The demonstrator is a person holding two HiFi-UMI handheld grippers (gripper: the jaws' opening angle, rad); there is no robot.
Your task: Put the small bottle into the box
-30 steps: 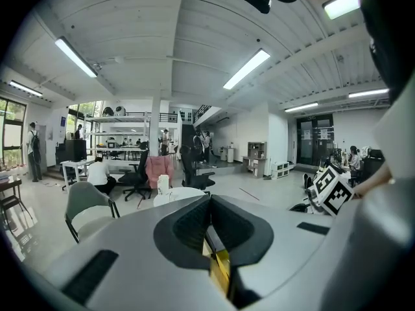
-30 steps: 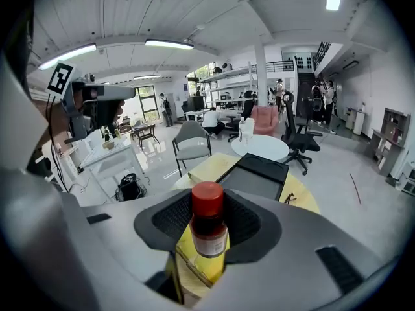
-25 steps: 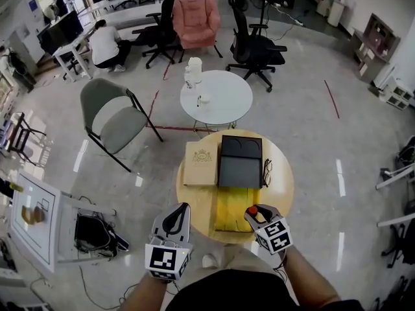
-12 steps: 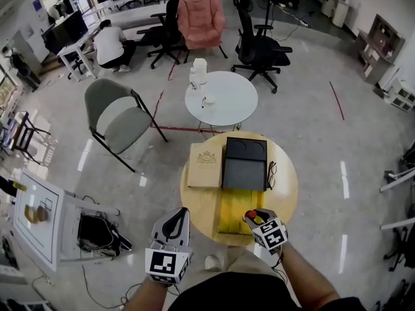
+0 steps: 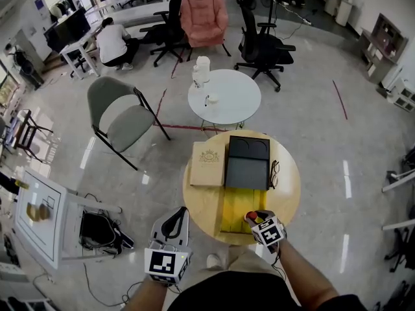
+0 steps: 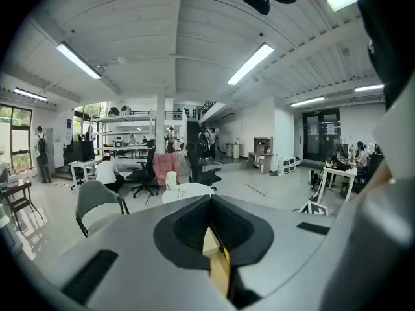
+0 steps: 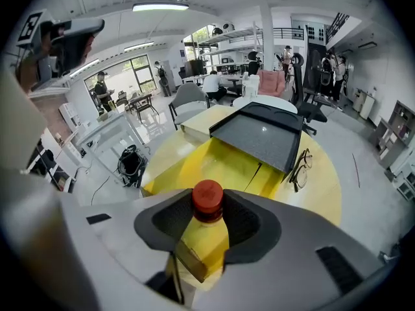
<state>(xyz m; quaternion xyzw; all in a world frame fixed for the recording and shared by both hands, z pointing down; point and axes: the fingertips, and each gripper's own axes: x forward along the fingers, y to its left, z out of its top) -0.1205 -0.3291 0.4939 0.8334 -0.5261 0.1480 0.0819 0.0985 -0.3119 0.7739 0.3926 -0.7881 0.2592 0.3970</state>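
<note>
In the right gripper view the small bottle (image 7: 206, 229), yellow with a red cap (image 7: 207, 197), stands between the jaws of my right gripper (image 7: 209, 220), which is shut on it. The head view shows that gripper (image 5: 254, 218) with the bottle (image 5: 251, 216) over the near right edge of the yellow open box (image 5: 235, 207) on the round wooden table (image 5: 288, 193). A black lid or tray (image 5: 246, 164) lies just behind the yellow box (image 7: 217, 167). My left gripper (image 5: 173, 222) hangs off the table's left side, jaws shut on nothing (image 6: 211, 235).
A tan flat box (image 5: 207, 164) lies left of the black tray, and a pair of glasses (image 5: 273, 173) lies right of it. Beyond stand a white round table (image 5: 224, 97), a grey folding chair (image 5: 120, 118), office chairs, and a white cabinet (image 5: 39, 216) at left.
My right gripper with the bottle has shifted slightly left, toward the yellow box. The left gripper has barely moved.
</note>
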